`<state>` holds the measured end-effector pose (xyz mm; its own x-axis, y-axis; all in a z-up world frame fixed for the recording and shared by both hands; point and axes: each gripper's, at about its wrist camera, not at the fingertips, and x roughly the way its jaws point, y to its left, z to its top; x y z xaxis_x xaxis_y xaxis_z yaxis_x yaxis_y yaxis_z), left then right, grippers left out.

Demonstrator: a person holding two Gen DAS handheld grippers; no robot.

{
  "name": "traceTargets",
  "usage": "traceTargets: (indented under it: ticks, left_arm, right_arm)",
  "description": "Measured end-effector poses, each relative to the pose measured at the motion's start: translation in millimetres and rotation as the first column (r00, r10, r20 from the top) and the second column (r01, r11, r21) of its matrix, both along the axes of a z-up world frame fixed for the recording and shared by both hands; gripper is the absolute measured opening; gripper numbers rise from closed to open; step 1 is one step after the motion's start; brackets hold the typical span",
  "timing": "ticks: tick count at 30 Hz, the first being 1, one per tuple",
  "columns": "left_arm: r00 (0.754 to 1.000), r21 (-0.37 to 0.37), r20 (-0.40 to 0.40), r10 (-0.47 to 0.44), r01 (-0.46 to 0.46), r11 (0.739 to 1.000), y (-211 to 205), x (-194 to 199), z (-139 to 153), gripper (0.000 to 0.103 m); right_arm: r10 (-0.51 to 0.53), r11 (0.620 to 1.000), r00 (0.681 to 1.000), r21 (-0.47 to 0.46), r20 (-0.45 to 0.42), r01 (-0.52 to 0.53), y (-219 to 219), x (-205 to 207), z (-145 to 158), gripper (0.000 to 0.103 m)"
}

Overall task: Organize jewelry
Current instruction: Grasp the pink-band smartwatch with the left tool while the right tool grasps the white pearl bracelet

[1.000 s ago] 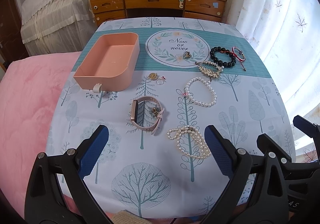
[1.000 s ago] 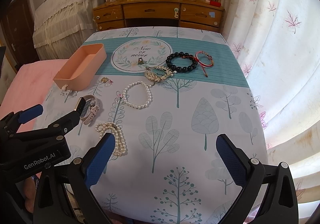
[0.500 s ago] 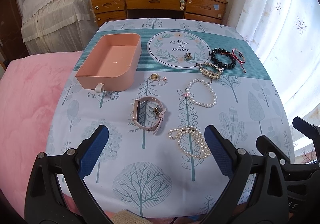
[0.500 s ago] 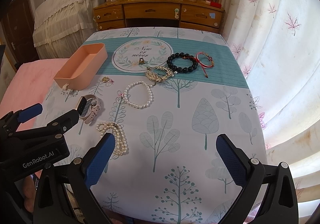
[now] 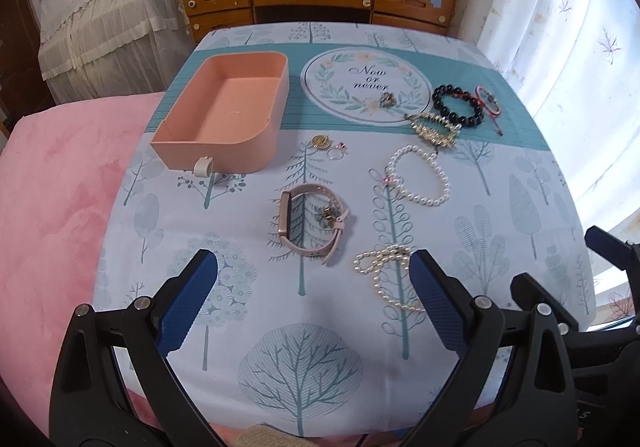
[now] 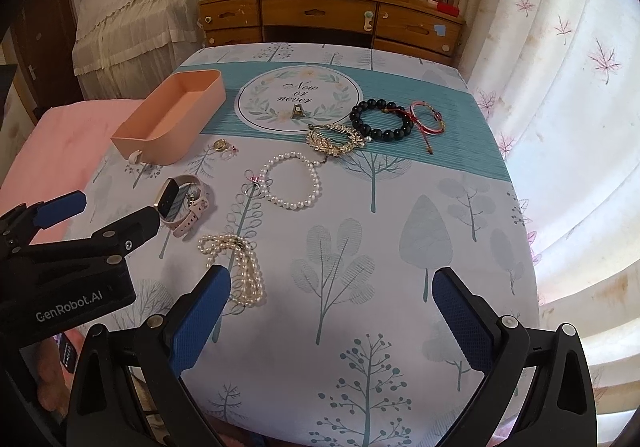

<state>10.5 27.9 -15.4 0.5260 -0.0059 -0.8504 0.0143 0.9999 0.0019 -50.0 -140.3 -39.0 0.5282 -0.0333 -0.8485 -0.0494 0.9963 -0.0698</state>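
Pink watch (image 5: 310, 222) dead ahead of left gripper (image 5: 312, 289) — band loop upright; both claws wide, empty; right gripper (image 6: 332, 297) farther.

- Table (image 5: 520, 207) under a tree-print cloth with a teal band.
- Far left: empty pink tray (image 5: 224, 115).
- Near edge: pink watch (image 5: 310, 225), heaped pearl strand (image 5: 384, 275).
- Middle: pearl bracelet (image 5: 418, 177), gold pendant (image 5: 321, 142), small ring (image 5: 336, 153).
- On the band: black bead bracelet (image 5: 458, 105), red cord bracelet (image 5: 489, 101), gold leaf piece (image 5: 432, 127).
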Motion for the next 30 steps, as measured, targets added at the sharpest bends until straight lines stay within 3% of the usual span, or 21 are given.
traceTargets:
  ticks: [5,10,12,17,21,30]
  left_arm:
    - [0.999,0.005,-0.051,0.018,-0.018,1.0,14,14,-13,0.096]
    - [0.994,-0.048,-0.103,0.047,-0.052,0.997,41,30,-28,0.096]
    - [0.99,-0.073,-0.131,0.056,-0.066,0.995,51,36,-35,0.09]
    - [0.975,-0.131,-0.209,0.072,-0.101,0.986,67,51,-56,0.076]
    - [0.97,-0.155,-0.236,0.064,-0.102,0.983,67,57,-67,0.073]
    - [0.957,-0.186,-0.279,0.074,-0.129,0.974,60,71,-86,0.059]
  right_arm:
    - [0.039,0.999,0.999,-0.003,-0.023,-0.039,8,14,-7,0.1]
    - [0.089,0.996,0.995,0.001,-0.055,-0.089,19,36,-17,0.086]
    - [0.102,0.995,0.992,0.024,-0.08,-0.1,21,48,-23,0.076]
    - [0.136,0.99,0.985,0.043,-0.105,-0.132,28,77,-39,0.067]
    - [0.16,0.987,0.98,0.05,-0.121,-0.155,32,102,-51,0.058]
    - [0.223,0.975,0.967,0.044,-0.122,-0.219,46,135,-72,0.055]
